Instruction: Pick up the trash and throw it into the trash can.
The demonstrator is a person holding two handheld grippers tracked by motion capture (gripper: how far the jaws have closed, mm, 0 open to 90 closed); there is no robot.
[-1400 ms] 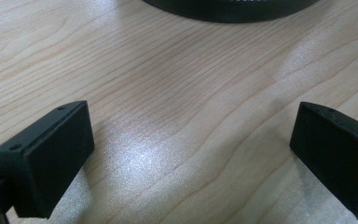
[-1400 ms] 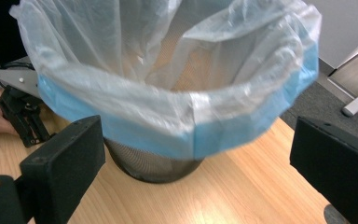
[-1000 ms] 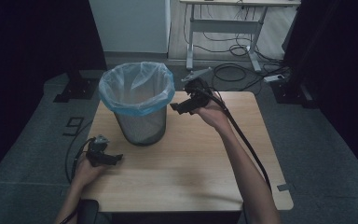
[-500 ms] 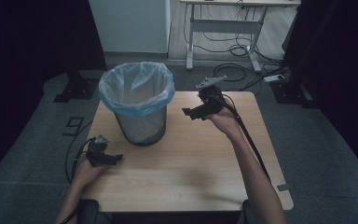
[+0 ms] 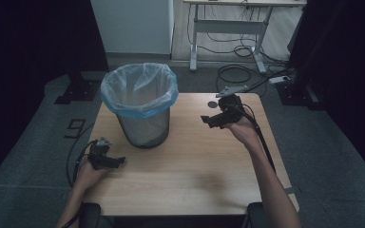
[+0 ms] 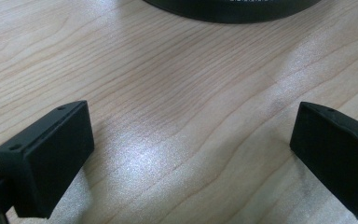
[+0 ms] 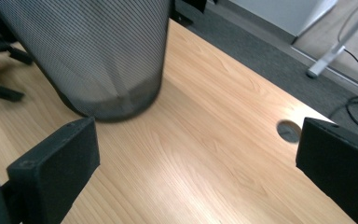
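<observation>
The left gripper [image 5: 105,160] sat low on the table [image 5: 195,166] near its front left corner, jaws spread wide with bare wood between them. The bin [image 5: 141,108], mesh with a blue liner, stood upright on the table's left half, just beyond that gripper. The right gripper [image 5: 217,119] was held above the table's right side, jaws also wide apart and empty, aimed toward the bin, with a cable hole [image 7: 289,130] close by.
</observation>
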